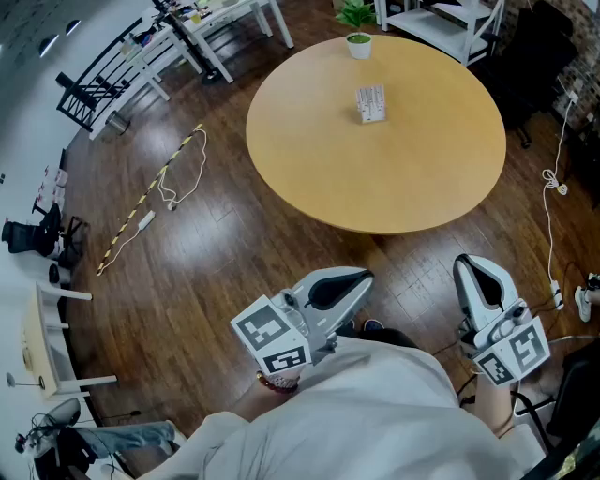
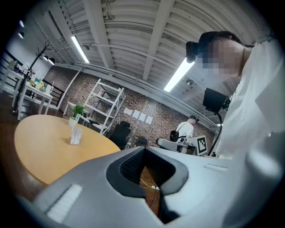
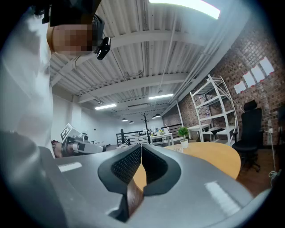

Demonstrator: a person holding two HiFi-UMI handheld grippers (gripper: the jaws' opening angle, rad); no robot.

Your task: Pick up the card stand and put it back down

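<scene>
The card stand (image 1: 371, 103), a small clear holder with white cards, stands upright on the far half of the round wooden table (image 1: 394, 178). It also shows small in the left gripper view as the card stand (image 2: 76, 136) and tiny in the right gripper view as the card stand (image 3: 179, 150). Both grippers are held level close to the person's body, well short of the table. My left gripper (image 1: 361, 277) (image 2: 143, 150) has its tips together with nothing between them. My right gripper (image 1: 469, 268) (image 3: 141, 147) is shut and empty too.
A small potted plant (image 1: 357, 28) stands at the table's far edge behind the stand. White shelving (image 1: 441, 23) and white desks (image 1: 187, 37) lie beyond. A loose cable (image 1: 183, 178) and a striped strip (image 1: 131, 220) lie on the wooden floor at left; another cable (image 1: 553, 187) runs at right.
</scene>
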